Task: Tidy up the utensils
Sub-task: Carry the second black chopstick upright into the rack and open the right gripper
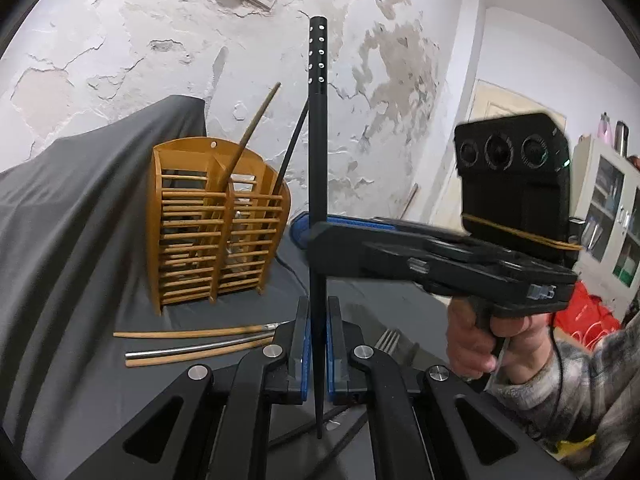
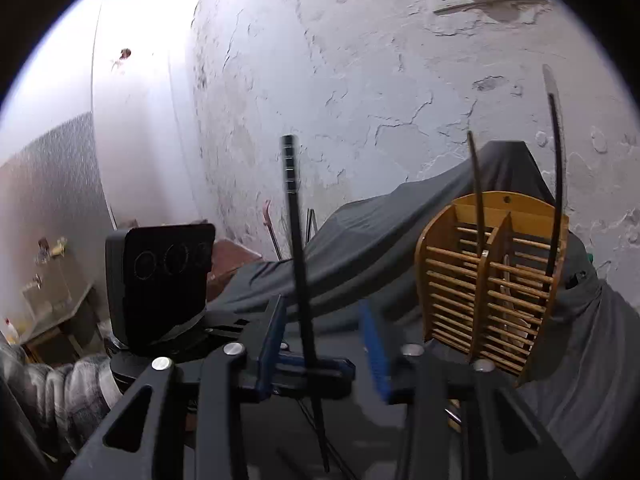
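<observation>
Left wrist view: left gripper (image 1: 318,344) pinches a black chopstick (image 1: 318,184) upright, the right gripper (image 1: 320,240) also closed on it higher up; the wooden utensil rack (image 1: 218,224) stands behind on the grey-draped counter (image 1: 80,240), with loose chopsticks (image 1: 192,344) and a fork (image 1: 388,340) lying in front. Right wrist view: right gripper's pads look blurred, the black chopstick (image 2: 300,280) between them; rack (image 2: 492,280) to the right.

Fork (image 1: 390,340) handle hidden behind left gripper (image 1: 318,344), right gripper (image 2: 324,356) fingers motion-blurred, wooden holder (image 1: 216,220) contents unclear behind slats, cabinet (image 1: 612,216) cut by frame edge.
</observation>
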`<state>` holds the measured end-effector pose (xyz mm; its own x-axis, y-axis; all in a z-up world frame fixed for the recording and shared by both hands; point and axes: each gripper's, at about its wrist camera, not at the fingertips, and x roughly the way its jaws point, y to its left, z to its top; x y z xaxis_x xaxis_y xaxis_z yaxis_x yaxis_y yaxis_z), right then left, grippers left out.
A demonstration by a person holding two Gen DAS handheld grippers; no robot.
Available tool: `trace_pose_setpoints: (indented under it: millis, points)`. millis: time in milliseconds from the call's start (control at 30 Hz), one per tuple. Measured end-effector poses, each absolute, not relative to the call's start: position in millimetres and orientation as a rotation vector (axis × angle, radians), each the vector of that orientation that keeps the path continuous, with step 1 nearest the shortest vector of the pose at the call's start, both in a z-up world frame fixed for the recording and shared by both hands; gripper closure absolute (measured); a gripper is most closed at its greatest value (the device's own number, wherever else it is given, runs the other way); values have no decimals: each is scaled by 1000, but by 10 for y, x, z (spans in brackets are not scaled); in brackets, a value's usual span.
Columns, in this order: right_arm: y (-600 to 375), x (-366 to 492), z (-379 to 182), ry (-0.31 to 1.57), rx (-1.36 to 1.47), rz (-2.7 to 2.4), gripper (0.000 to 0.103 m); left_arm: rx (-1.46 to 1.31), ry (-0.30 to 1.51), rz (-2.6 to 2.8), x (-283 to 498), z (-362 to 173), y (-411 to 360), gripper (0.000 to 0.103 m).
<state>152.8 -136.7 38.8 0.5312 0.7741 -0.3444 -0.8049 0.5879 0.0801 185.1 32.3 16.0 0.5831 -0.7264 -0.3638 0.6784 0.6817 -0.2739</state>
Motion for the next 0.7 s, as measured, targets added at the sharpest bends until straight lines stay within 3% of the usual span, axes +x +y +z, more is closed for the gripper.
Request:
trace_pose_setpoints:
  millis: [200, 267, 300, 333, 400, 700]
  points:
    - [-1378, 1462, 376, 345, -119, 896, 95, -67, 468, -782, 1830, 142, 266, 97]
    - [-1406, 1416, 423, 309, -123, 866, 95, -33, 455, -713, 1811, 144, 230, 84]
    - [-1439, 1389, 457, 283, -118, 845, 95, -19, 451, -684, 1816, 143, 206, 57]
    - [-1455, 1365, 486, 265, -119, 825, 95, -13, 442, -658, 1813, 136, 202, 21]
    - [-1494, 1324, 571, 219, -121, 779, 95, -38, 404, -644, 1793, 138, 243, 1]
    - [-1337, 1401, 1328, 40, -179, 622, 95, -100, 307, -478, 1787, 246, 557, 0]
